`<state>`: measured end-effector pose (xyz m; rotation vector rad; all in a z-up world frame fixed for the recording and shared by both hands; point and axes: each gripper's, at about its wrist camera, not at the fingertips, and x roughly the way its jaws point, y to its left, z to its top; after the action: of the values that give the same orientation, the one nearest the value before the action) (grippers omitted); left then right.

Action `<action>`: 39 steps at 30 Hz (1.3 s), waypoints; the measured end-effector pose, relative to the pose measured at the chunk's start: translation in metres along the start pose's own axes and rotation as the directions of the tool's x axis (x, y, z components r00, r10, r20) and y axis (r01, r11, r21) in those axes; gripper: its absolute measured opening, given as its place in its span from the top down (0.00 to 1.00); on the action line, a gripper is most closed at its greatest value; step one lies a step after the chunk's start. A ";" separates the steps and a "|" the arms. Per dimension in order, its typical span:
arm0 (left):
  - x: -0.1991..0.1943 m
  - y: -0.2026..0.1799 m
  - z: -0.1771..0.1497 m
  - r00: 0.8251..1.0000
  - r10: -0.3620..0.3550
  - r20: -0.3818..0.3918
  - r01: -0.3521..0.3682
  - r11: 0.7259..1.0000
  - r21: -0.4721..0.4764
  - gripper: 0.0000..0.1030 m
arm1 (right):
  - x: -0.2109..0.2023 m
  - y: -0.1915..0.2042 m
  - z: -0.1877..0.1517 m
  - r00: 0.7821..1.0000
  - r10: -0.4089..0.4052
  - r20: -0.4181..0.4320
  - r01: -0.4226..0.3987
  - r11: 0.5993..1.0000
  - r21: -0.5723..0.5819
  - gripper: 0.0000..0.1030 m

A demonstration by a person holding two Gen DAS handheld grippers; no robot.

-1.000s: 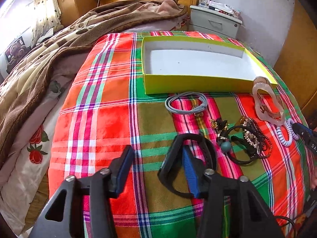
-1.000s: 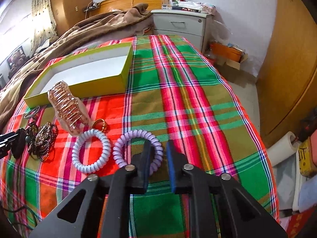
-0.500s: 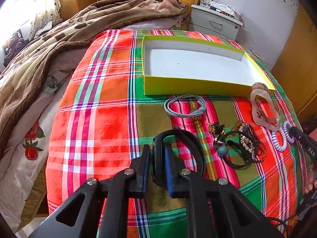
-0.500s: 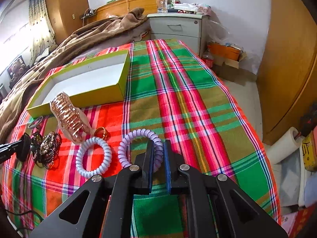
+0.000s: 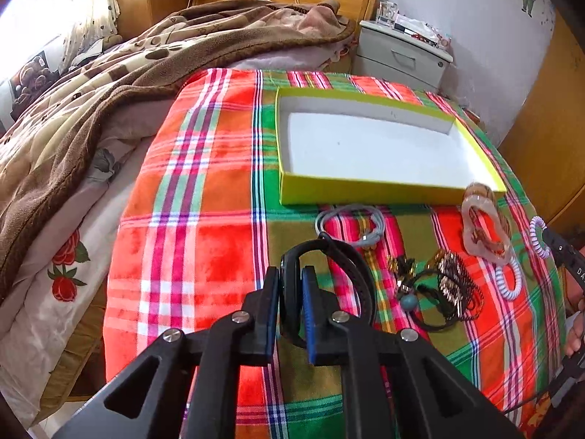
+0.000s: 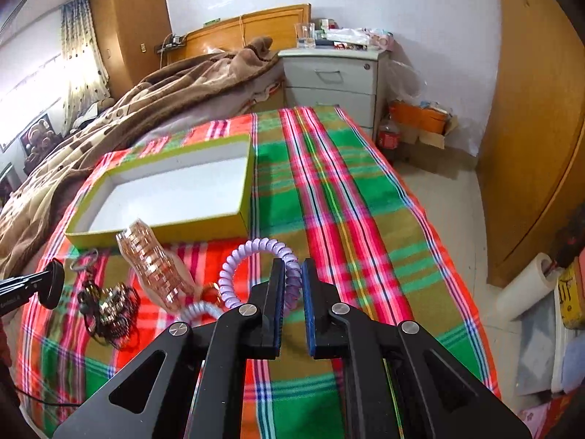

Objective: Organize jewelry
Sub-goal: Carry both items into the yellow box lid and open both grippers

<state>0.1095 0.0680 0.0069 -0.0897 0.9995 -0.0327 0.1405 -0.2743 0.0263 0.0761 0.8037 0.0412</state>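
Observation:
My left gripper [image 5: 290, 274] is shut on a black band [image 5: 351, 263] and holds it above the plaid cloth. My right gripper [image 6: 291, 267] is shut on a purple spiral hair tie [image 6: 252, 248], lifted off the cloth. An open yellow-green box [image 5: 365, 190] with a white inside lies beyond both; it also shows in the right wrist view [image 6: 164, 230]. On the cloth lie a grey cord loop [image 5: 349, 223], a pink hair claw [image 5: 482, 226], a white spiral tie [image 5: 510, 281] and a tangle of dark bracelets [image 5: 449, 289].
A brown blanket [image 5: 109, 84] covers the bed to the left. A grey nightstand [image 6: 336, 84] stands behind the bed. A wooden wardrobe [image 6: 541, 109] and floor clutter [image 6: 420, 120] are on the right. The cloth's right edge drops to the floor.
My left gripper closed on the black band and raised it. My right gripper closed on the purple spiral tie and lifted it off the cloth.

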 end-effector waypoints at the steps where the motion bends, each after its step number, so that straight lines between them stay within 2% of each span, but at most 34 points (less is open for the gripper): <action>1: -0.002 0.001 0.003 1.000 -0.004 0.006 0.004 1.000 -0.004 0.87 | 0.000 0.002 0.006 1.000 0.004 0.008 -0.004 1.000 -0.003 0.90; 6: -0.008 0.002 0.025 0.999 -0.014 0.050 0.014 1.000 -0.006 0.87 | 0.001 0.008 0.028 0.999 0.024 0.036 -0.023 1.000 -0.014 0.90; 16: 0.004 -0.001 0.072 0.996 -0.047 0.079 0.048 0.999 -0.010 0.87 | 0.027 0.023 0.073 0.997 0.070 0.035 -0.069 0.997 -0.033 0.90; 28: 0.050 -0.008 0.118 0.996 -0.080 0.044 0.081 0.996 -0.023 0.87 | 0.090 0.043 0.109 0.995 0.090 -0.051 -0.094 0.991 -0.095 0.90; 39: 0.097 -0.011 0.137 0.998 -0.062 -0.022 0.061 0.998 -0.034 0.87 | 0.140 0.060 0.113 0.987 0.083 -0.141 -0.105 0.983 -0.154 0.90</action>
<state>0.2772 0.0582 0.0007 -0.1512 1.0203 -0.0736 0.3183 -0.2111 0.0089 -0.0422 0.9283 0.2021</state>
